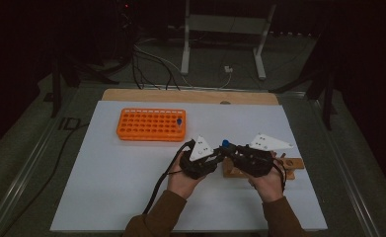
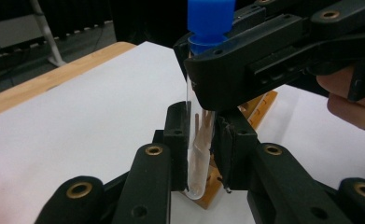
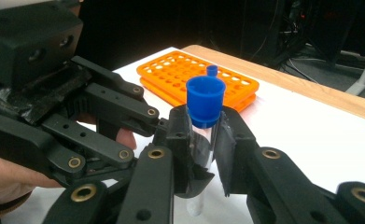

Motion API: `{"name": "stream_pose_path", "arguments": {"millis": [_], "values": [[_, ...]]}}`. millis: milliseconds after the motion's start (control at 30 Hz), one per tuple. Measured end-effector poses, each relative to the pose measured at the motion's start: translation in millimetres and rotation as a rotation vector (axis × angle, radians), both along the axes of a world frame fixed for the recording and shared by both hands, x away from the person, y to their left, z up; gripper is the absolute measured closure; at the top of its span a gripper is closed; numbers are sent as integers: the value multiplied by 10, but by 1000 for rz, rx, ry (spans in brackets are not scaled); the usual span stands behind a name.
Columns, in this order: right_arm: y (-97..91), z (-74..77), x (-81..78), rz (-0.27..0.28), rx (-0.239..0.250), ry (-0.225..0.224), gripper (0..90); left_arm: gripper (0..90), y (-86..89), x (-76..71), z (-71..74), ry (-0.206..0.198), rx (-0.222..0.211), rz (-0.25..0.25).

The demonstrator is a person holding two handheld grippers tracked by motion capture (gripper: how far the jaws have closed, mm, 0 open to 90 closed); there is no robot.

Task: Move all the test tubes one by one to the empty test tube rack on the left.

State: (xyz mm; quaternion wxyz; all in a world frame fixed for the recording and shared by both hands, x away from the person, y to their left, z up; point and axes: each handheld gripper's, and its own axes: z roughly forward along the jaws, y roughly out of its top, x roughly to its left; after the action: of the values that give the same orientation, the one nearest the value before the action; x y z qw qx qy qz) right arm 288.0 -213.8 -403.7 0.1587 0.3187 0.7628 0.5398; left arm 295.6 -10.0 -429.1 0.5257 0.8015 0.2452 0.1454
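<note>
Dim room, white-topped bench (image 1: pixel 131 197): two hand-held grippers share one clear plastic test tube with a blue cap (image 2: pixel 203 93).

The flat orange plastic tube rack (image 1: pixel 151 124) lies well apart at the far left, one blue-capped tube in it; the small wooden block stand (image 1: pixel 291 165) sits under the hands. The right hand-held gripper (image 3: pixel 203 135) is clenched on the tube just below the cap and the left hand-held gripper (image 2: pixel 203 140) is clamped on its lower body, probably to steady it upright above the stand while the cap is worked. The tube's rounded bottom looks empty.
</note>
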Motion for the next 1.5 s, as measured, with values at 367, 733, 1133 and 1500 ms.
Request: {"name": "stream_pose_path", "arguments": {"millis": [367,733,1133,1500], "values": [[-64,-8,19,4,25,20,383,770,60,61,0,4,7,35],[-259,-30,8,-115,22,-13,29,769,230,123,42,6,-11,81],[-460,-87,-8,-201,-19,-43,0,769,425,196,56,3,-14,126],[-624,-135,-19,-234,-30,-38,1,768,648,268,80,-15,-21,171]]}}
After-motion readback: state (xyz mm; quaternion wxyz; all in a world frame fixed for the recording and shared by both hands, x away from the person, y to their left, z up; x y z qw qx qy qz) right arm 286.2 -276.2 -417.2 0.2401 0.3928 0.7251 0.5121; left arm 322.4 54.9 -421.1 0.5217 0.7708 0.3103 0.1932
